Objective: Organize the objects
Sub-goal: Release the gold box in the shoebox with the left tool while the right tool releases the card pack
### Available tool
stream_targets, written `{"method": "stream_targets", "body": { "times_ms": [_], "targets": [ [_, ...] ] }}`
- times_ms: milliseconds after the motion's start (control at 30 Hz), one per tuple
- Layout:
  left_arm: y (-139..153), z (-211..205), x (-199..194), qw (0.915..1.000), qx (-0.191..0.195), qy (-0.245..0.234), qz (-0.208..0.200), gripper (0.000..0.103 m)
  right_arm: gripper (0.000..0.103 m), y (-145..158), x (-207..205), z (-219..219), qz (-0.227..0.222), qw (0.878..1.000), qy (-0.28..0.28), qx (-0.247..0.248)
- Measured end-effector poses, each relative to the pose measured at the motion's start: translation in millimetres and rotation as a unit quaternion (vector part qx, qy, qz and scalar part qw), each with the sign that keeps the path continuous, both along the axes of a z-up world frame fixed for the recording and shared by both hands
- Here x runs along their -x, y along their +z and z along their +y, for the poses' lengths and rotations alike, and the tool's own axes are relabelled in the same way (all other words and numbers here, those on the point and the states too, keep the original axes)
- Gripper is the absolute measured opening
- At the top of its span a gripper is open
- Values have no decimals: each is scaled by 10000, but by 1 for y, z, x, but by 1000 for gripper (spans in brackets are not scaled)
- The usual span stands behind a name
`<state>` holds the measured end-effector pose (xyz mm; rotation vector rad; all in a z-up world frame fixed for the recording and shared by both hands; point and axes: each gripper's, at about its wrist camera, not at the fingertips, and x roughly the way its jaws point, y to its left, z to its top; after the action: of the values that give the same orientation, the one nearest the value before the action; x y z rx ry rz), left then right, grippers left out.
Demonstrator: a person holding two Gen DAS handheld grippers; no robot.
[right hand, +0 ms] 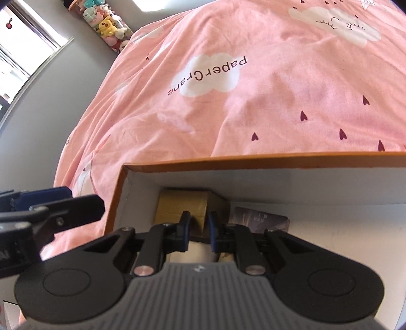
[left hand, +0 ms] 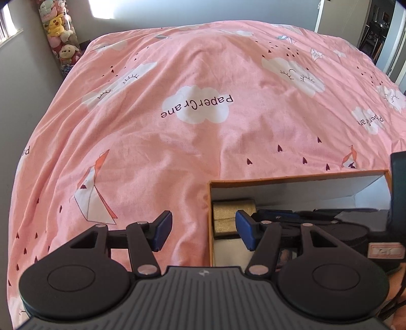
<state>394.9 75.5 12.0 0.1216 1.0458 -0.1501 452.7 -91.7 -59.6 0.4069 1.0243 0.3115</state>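
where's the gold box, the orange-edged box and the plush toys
gold box [right hand: 181, 207]: right wrist view, its top face.
orange-edged box [right hand: 253, 158]: right wrist view, far rim.
plush toys [left hand: 57, 24]: left wrist view, the yellow one.

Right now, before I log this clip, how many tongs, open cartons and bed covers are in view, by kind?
Tongs: 2 (left tongs, right tongs)
Open carton: 1
Pink bed cover: 1
Total: 4
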Motion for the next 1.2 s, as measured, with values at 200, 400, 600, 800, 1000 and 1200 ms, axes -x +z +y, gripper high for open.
{"method": "stream_targets", "body": {
  "times_ms": [200, 400, 600, 800, 1000, 1200],
  "targets": [
    [-1, -8, 14, 9998, 68, -157, -51, 68, 27, 4, 12, -15, -26, 9954, -50, 960],
    [-2, -9, 18, 9998, 9, -194, -67, 68, 33, -28, 3, -39, 528, 9962, -282, 629],
    [-5, -7, 21, 9998, -41, -196, -56, 68, 21, -34, -3, -27, 441, 9971, -134, 608],
    [-1, -12, 31, 9996, -17, -259, -119, 68, 21, -29, -3, -29, 535, 9970, -153, 536],
    [16, -26, 59, 9988, 90, -391, -296, 65, 23, 4, 29, -31, 238, 9978, 66, 619],
    [33, -40, 116, 9956, 350, -426, -752, 64, 23, 45, 87, -37, -513, 9951, 366, 766]
  ]
}}
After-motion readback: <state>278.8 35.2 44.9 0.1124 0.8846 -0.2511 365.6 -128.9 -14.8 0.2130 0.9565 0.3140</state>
